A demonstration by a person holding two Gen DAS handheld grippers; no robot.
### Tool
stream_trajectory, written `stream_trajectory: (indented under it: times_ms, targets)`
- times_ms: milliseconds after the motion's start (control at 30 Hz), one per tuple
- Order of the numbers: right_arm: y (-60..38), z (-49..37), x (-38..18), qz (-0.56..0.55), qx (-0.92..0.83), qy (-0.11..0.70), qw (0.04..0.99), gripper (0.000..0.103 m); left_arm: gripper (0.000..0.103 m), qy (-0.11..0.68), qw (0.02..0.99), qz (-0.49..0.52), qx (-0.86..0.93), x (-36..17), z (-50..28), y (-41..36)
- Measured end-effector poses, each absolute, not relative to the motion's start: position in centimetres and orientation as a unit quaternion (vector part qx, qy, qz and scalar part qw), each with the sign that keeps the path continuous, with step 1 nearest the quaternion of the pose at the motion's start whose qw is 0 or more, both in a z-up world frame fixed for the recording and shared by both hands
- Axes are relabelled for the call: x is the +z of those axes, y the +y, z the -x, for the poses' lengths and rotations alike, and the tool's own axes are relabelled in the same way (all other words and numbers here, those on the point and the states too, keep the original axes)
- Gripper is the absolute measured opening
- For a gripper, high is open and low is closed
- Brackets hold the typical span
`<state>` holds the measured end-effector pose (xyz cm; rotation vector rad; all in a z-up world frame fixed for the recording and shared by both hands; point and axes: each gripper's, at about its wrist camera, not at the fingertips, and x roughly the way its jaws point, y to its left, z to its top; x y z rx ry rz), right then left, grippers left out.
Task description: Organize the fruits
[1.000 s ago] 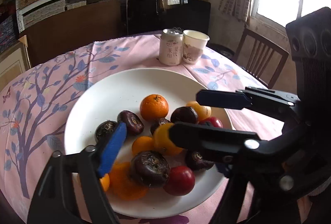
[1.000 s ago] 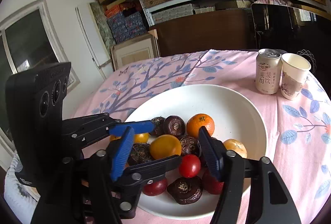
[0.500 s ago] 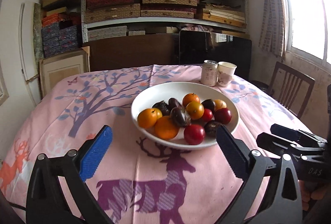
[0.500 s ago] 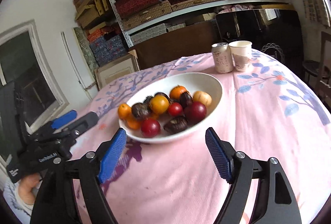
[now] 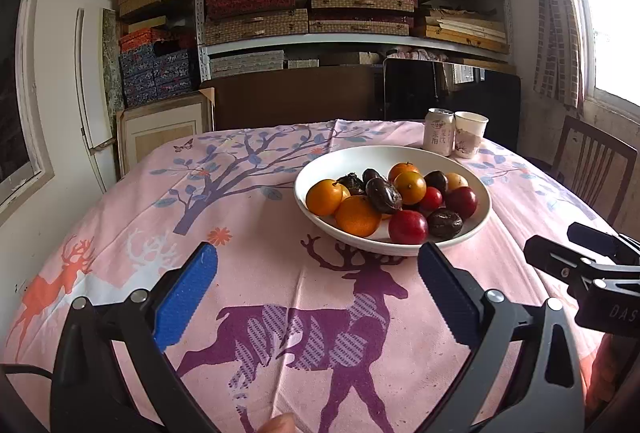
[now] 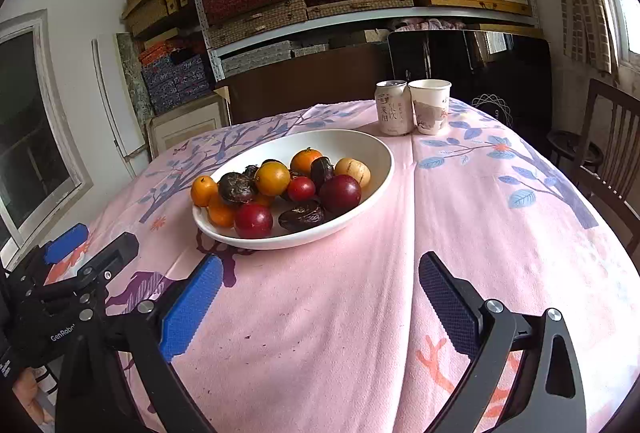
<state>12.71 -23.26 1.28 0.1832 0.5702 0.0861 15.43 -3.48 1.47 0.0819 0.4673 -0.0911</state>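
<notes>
A white bowl point(image 5: 340, 162) sits on the pink tablecloth and holds several fruits: oranges point(image 5: 357, 216), red plums point(image 5: 408, 227) and dark wrinkled passion fruits point(image 5: 383, 195). It also shows in the right wrist view point(image 6: 360, 143). My left gripper point(image 5: 318, 273) is open and empty, over the cloth short of the bowl's near rim. My right gripper point(image 6: 320, 283) is open and empty, also short of the bowl. Each gripper shows at the edge of the other's view, the right one point(image 5: 588, 265) and the left one point(image 6: 80, 273).
A drink can point(image 5: 439, 132) and a paper cup point(image 5: 470, 134) stand side by side behind the bowl. A wooden chair point(image 5: 592, 169) stands at the table's right. Shelves stacked with boxes point(image 5: 320, 1) fill the back wall.
Both grippers have pulled back and away from above the bowl to the near side of the table. Both stay open and empty. The fruits lie as before.
</notes>
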Motion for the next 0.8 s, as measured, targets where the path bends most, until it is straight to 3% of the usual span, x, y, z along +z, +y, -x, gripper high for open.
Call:
stream_trajectory:
  times_ms: [800]
  targets:
    - [-23.08,-12.93,1.26,-0.092,0.044,0.293,0.951,0.099,0.098,0.245,0.967,-0.046,-0.048,1.03,-15.16,-4.03]
